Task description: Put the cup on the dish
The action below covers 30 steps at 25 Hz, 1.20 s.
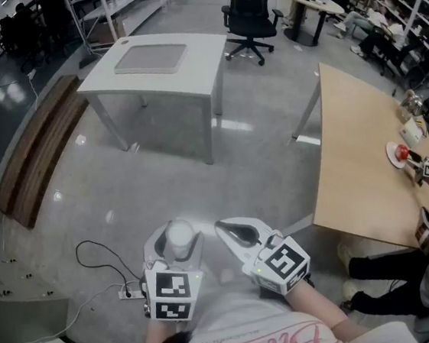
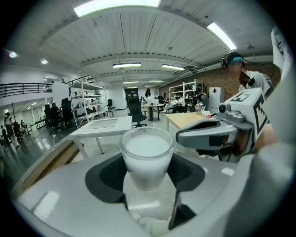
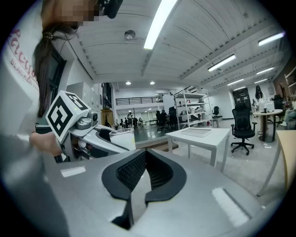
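A frosted white cup (image 2: 147, 155) stands upright between the pads of my left gripper (image 2: 147, 173), which is shut on it. In the head view the cup (image 1: 180, 237) and left gripper (image 1: 178, 248) hang low over the grey floor, close to the person's body. My right gripper (image 1: 236, 235) is beside it on the right, shut with nothing in it; its pads (image 3: 138, 171) meet. A small white dish (image 1: 397, 155) with a red thing on it lies on the wooden table at the far right.
A white table (image 1: 188, 74) with a flat grey tray (image 1: 150, 59) stands ahead. The wooden table (image 1: 360, 166) is to the right, with another person's grippers (image 1: 428, 169) at it. A black office chair (image 1: 249, 17), a wooden bench (image 1: 39, 148) and a floor cable (image 1: 101, 257) are around.
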Available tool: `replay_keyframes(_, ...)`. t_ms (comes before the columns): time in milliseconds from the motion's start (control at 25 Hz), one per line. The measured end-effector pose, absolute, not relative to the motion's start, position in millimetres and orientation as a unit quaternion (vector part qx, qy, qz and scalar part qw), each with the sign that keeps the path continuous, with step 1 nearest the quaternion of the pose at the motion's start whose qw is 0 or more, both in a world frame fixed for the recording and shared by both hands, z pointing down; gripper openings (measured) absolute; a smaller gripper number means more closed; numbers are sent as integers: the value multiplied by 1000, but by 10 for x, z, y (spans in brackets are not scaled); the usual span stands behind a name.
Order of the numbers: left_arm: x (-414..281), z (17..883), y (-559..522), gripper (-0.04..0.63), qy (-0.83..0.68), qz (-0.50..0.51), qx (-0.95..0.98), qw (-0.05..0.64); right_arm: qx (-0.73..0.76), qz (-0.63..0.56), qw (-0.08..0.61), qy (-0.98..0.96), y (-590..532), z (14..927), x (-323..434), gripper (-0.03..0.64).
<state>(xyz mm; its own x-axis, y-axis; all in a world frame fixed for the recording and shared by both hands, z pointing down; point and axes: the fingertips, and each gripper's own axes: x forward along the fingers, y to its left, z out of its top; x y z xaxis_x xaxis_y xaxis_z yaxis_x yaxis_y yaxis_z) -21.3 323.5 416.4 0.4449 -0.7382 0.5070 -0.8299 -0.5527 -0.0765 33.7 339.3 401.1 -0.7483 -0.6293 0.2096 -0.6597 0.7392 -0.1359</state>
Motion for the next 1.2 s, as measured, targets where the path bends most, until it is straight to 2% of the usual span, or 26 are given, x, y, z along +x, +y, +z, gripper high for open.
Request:
replay_keyframes(560, -70, 4184, 3011, 255, -457, 248, 849, 97, 347, 97, 72, -930, 3196, 4051, 453, 2)
replay_keyframes(1200, -388, 4120, 1615, 255, -464, 240, 847, 103, 334, 97, 86, -933, 1859, 3993, 143, 2)
